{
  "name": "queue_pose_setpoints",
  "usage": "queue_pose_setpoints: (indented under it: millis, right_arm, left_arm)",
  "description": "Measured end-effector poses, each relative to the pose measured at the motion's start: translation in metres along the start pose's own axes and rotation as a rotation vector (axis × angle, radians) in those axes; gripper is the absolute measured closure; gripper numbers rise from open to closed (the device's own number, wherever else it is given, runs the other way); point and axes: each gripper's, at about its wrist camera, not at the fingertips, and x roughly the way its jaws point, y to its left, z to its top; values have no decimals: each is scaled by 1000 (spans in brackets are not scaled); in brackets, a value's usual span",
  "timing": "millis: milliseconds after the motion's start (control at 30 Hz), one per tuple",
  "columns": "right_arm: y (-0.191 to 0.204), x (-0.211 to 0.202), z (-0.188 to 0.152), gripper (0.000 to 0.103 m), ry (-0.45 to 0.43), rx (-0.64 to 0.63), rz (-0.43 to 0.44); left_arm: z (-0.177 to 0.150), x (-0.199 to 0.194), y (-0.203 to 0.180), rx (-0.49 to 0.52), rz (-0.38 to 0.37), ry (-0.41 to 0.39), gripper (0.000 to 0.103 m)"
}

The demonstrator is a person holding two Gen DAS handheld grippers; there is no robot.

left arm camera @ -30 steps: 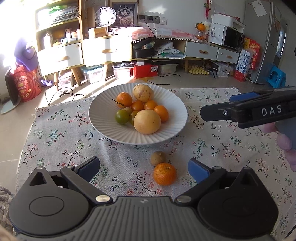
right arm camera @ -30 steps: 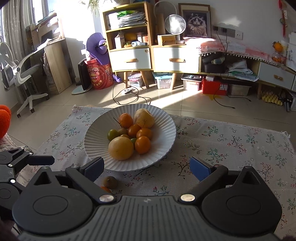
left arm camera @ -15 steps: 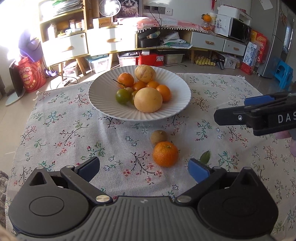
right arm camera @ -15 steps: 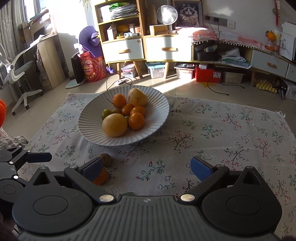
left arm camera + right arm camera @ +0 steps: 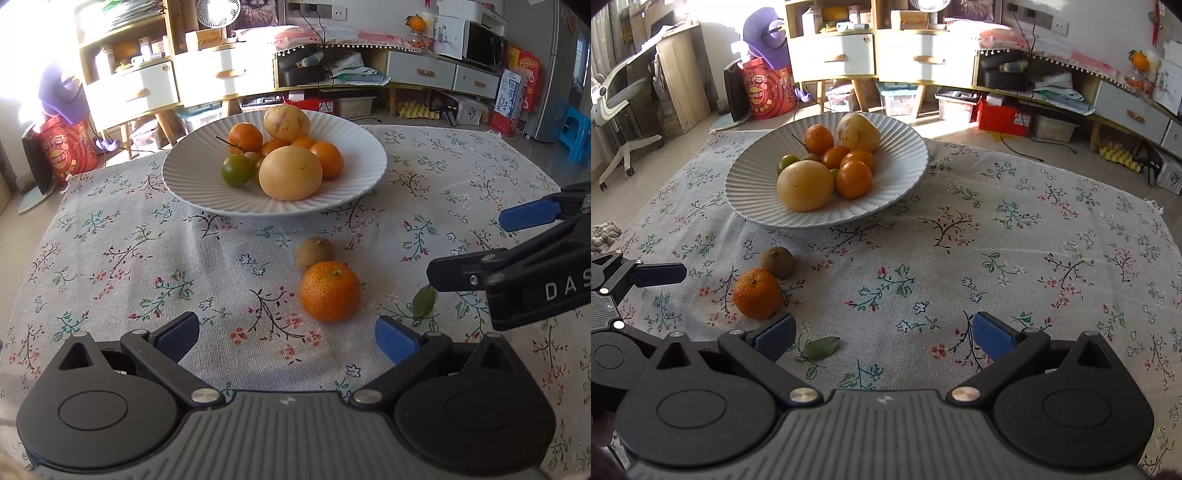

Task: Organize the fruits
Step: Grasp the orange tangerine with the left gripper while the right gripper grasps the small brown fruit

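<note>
Left gripper [image 5: 286, 334] jaws spread, empty, just short of mandarin [image 5: 330, 291] on table. Mandarin touches small brown fruit [image 5: 314, 252], near plate [image 5: 207, 195]. Advice: centre jaws on mandarin alone, squeeze gently. Right gripper [image 5: 884, 334] jaws spread, empty, beside leaf [image 5: 820, 347].

A lived-in home living room, sunlit. Shown by low wooden cabinets with white drawers [image 5: 833, 55], a desk fan [image 5: 218, 13] and framed cat picture [image 5: 258, 11] on top, a microwave [image 5: 484, 46], storage boxes underneath, an office chair [image 5: 613, 107], and a floral cloth [image 5: 997, 258] over the counter.
</note>
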Motion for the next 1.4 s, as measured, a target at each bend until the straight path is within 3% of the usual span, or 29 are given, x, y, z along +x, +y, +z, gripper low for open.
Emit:
queue_pose_setpoints:
  millis: [200, 267, 733, 1400]
  right_arm:
    - [-7, 4, 1, 1, 6, 35, -17]
    - [-6, 6, 2, 1, 7, 36, -21]
    - [-5, 7, 3, 1, 10, 29, -22]
    - [7, 15, 11, 5, -55, 4, 48]
  left_arm:
    - [3, 0, -7, 24, -30, -23, 27]
    - [5, 2, -10, 33, -45, -21, 41]
    - [12, 6, -10, 13, -94, -25, 90]
    - [7, -13, 15, -19, -50, -9, 91]
